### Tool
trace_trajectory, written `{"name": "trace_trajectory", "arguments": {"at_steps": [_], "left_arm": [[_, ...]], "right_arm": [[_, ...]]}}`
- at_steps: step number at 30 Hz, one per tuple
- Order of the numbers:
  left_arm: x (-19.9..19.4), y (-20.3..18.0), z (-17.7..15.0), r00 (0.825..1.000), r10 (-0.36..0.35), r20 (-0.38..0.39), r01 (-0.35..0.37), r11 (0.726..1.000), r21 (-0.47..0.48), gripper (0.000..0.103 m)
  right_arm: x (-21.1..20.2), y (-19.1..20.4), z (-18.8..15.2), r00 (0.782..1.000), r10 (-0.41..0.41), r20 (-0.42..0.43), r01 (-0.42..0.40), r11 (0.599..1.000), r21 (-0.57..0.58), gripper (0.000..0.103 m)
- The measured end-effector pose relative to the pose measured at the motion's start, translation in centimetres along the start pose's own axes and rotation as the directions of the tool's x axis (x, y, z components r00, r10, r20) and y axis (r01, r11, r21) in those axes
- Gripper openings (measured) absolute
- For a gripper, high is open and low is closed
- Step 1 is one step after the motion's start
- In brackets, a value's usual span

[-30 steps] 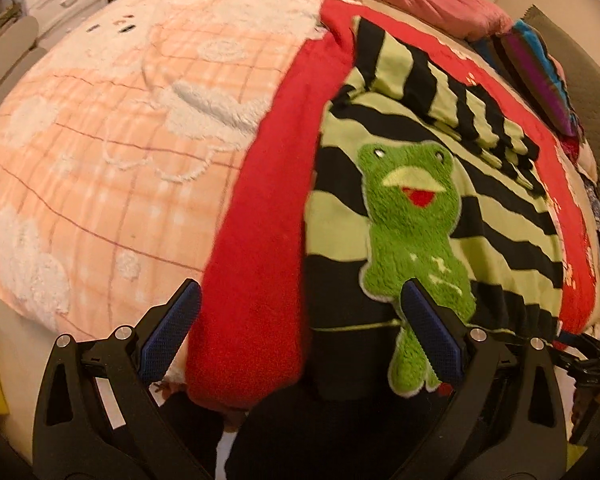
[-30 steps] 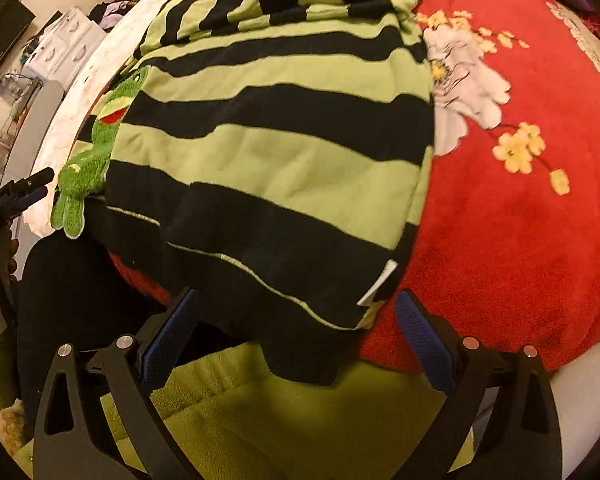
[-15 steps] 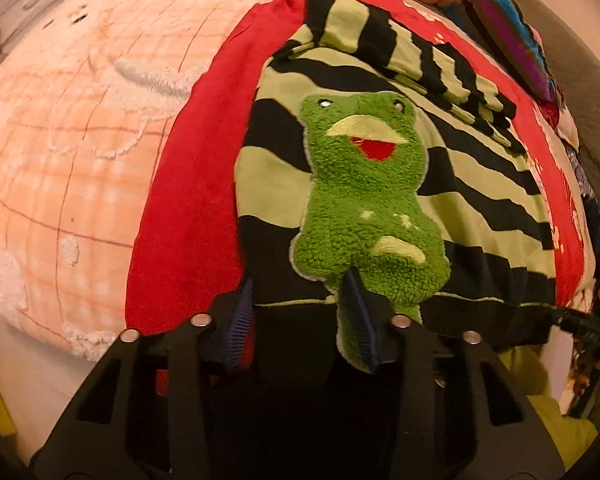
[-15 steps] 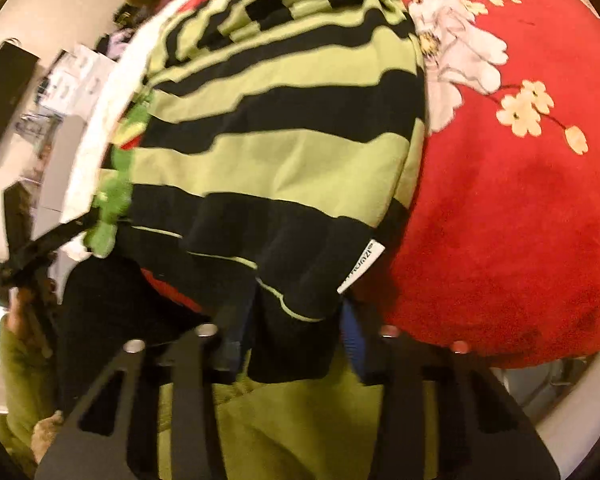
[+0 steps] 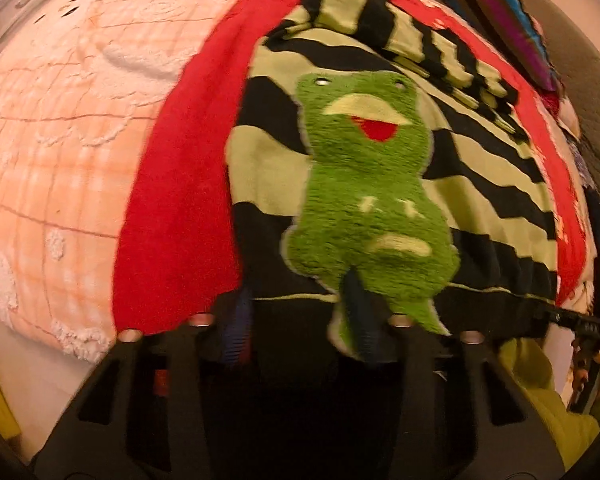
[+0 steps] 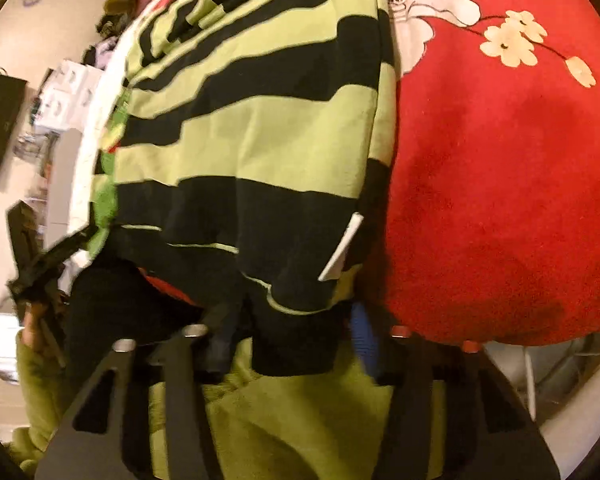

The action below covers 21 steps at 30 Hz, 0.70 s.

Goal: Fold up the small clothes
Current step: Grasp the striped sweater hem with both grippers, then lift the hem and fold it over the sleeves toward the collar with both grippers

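Left wrist view: striped sweater (image 5: 480, 184) with frog patch (image 5: 364, 184), flat on red blanket (image 5: 180, 208) at near bed edge. Left gripper (image 5: 300, 320) closing on hem; right gripper (image 6: 292, 332) clamped on other hem corner. Sleeve (image 5: 400, 36) already laid across top; body fold judged outstanding. Nearby: peach quilt (image 5: 60, 140), striped pillow (image 5: 516, 40). No obstruction seen.

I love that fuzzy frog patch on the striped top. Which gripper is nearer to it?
The left gripper: it is closing on the hem right at the frog patch. The right gripper grips the hem's other corner, far from the frog.
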<state>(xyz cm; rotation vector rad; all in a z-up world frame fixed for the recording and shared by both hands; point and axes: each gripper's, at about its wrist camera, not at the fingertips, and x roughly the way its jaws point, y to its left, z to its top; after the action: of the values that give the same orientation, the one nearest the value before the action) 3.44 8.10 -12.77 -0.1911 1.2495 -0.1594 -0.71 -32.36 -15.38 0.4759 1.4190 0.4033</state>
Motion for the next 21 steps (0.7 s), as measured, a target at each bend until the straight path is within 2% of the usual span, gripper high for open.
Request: {"name": "trace_trajectory", "arguments": {"at_steps": [2, 8, 14, 19, 21], "left_arm": [[-0.5, -0.6, 0.2, 1.000, 0.019, 0.016, -0.019, 1.000, 0.020, 0.006], [-2.4, -0.2, 0.8, 0.996, -0.049, 0.075, 0.051, 0.999, -0.020, 0.006], [-5.0, -0.2, 3.9, 0.968, -0.184, 0.171, 0.202, 0.975, -0.096, 0.006], [-5.7, -1.2, 7.4, 0.944, -0.240, 0.227, 0.271, 0.955, -0.120, 0.006], [-5.8, -1.4, 8.6, 0.940, -0.242, 0.242, 0.278, 0.952, -0.128, 0.006]], "right_arm": [[-0.9, 0.0, 0.1, 0.998, 0.061, 0.015, -0.061, 0.998, -0.007, 0.027], [-3.5, 1.0, 0.7, 0.982, 0.175, 0.073, -0.172, 0.984, -0.039, 0.025], [-7.0, 1.0, 3.4, 0.935, 0.310, 0.171, -0.311, 0.950, -0.021, 0.019], [-9.2, 1.0, 6.5, 0.898, 0.351, 0.266, -0.356, 0.934, -0.029, 0.019], [-9.6, 0.5, 7.8, 0.884, 0.365, 0.293, -0.377, 0.926, -0.015, 0.019]]}}
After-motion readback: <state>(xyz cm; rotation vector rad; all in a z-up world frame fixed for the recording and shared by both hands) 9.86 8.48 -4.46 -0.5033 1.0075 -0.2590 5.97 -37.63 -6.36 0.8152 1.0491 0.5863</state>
